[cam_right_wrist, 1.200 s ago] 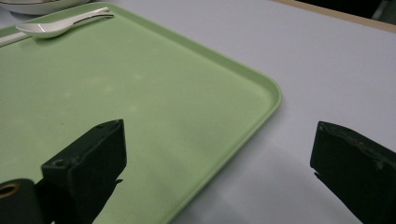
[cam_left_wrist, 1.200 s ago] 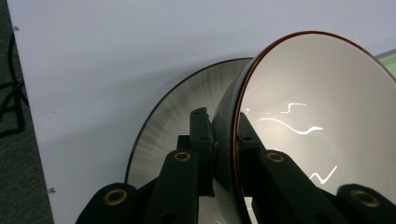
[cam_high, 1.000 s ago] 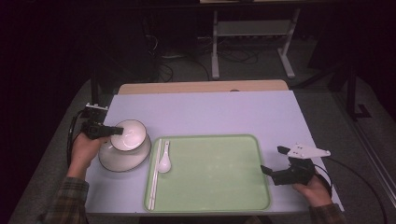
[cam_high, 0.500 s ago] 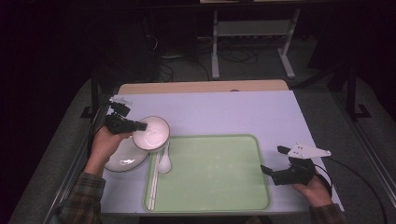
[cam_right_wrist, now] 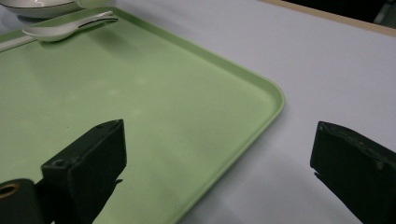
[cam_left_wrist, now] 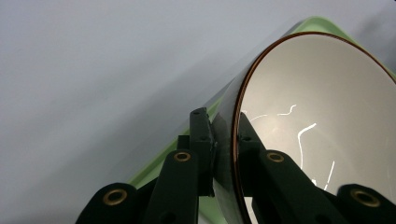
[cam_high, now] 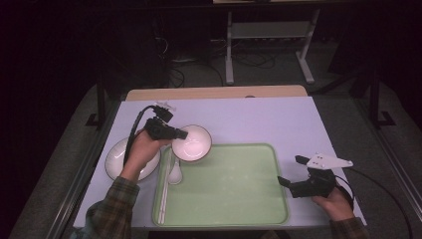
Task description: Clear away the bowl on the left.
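My left gripper (cam_high: 180, 134) is shut on the rim of a white bowl (cam_high: 193, 143) and holds it in the air over the far left corner of the green tray (cam_high: 239, 194). In the left gripper view the two jaws pinch the bowl's brown-edged wall (cam_left_wrist: 299, 116), with the left gripper (cam_left_wrist: 225, 140) at its lower rim. A white plate (cam_high: 115, 158) lies on the table under the left hand. My right gripper (cam_high: 291, 172) rests open at the tray's right edge; in its own view the right gripper (cam_right_wrist: 219, 158) has nothing between the jaws.
A white spoon (cam_high: 175, 172) and a pair of chopsticks (cam_high: 162, 199) lie along the tray's left side. The spoon (cam_right_wrist: 65, 29) also appears far off in the right gripper view. The lilac table top (cam_high: 259, 119) reaches back to a wooden edge.
The left gripper lifted the bowl off the plate and carried it right, toward the tray. The plate stays on the table. The right gripper has not moved.
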A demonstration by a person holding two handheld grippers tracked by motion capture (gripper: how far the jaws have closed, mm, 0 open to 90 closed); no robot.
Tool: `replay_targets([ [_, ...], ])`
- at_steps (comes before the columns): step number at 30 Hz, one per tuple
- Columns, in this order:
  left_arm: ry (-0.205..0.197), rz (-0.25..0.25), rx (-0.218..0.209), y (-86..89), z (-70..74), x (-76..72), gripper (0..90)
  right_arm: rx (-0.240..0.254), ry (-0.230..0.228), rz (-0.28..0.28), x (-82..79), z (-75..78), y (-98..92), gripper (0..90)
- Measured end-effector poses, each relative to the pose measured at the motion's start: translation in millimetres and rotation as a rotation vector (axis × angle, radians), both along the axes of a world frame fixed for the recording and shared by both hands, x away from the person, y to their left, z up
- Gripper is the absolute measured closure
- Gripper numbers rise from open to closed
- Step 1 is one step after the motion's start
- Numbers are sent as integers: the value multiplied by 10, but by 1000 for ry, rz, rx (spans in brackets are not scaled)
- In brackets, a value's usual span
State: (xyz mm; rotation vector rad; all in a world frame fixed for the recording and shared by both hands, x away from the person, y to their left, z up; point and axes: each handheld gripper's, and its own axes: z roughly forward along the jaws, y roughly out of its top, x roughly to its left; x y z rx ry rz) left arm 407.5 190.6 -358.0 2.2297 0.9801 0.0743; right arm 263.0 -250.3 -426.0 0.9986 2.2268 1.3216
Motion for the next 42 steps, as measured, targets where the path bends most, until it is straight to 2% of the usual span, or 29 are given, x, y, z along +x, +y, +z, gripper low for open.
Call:
replay_targets([
  [11, 36, -66, 11, -592, -203, 150, 822, 5, -2, 2, -1, 1, -14, 28],
  [18, 59, -87, 3, -894, -333, 224, 822, 6, -2, 5, 2, 0, -10, 28],
  [21, 61, -99, 16, -1019, -381, 261, 822, 6, -2, 5, 0, 0, -10, 28],
  [27, 73, -105, 12, -1216, -451, 323, 820, 13, -1, 4, -2, 4, -18, 28],
  [31, 83, -104, 3, -1299, -516, 342, 819, 15, -2, 6, -4, 6, -24, 28],
  [37, 88, -103, -19, -1300, -558, 365, 801, 15, -3, 8, -7, 7, -23, 28],
  [42, 93, -115, -35, -1255, -552, 354, 631, 14, 0, 8, -8, 4, -14, 28],
])
